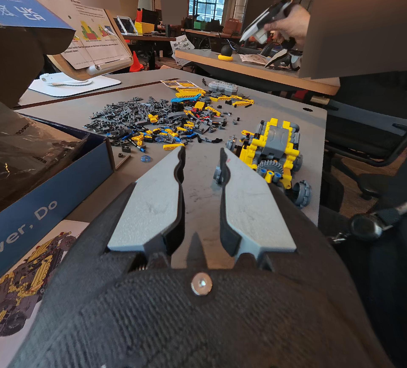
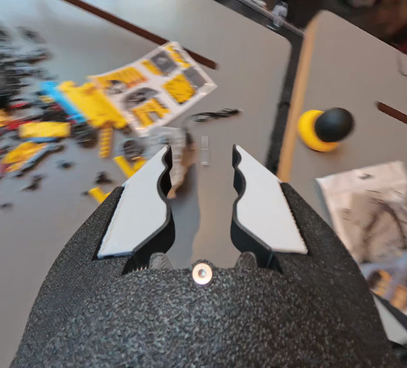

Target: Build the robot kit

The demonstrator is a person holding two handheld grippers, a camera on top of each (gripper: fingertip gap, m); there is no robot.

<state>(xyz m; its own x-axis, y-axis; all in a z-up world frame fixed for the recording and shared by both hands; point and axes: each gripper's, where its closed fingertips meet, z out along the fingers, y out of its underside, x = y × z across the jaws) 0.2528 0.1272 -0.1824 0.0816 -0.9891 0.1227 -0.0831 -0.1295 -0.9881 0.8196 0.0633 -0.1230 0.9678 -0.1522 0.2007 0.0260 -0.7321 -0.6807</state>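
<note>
My left gripper [image 1: 202, 151] is open and empty, low over the grey table [image 1: 198, 192]. A partly built yellow and grey brick vehicle [image 1: 272, 150] stands just to its right, close to the right finger. A heap of grey, yellow and blue loose parts [image 1: 158, 121] lies ahead on the left. My right gripper [image 2: 201, 147] is open and empty, held above the table's far right part; the view is blurred. A sticker sheet [image 2: 158, 86], yellow beams [image 2: 92, 102] and a grey block [image 2: 174, 143] lie ahead of it. The right gripper also shows raised at the upper right in the left wrist view [image 1: 264, 24].
An open blue box [image 1: 52, 183] sits at the left over a printed booklet [image 1: 28, 278]. A stand with an instruction sheet [image 1: 97, 49] is at the back left. A second table [image 2: 352, 71] on the right holds a black ball on a yellow ring [image 2: 326, 128] and a plastic bag [image 2: 370, 214]. Some 60 cm of space lies between my two pairs of fingers.
</note>
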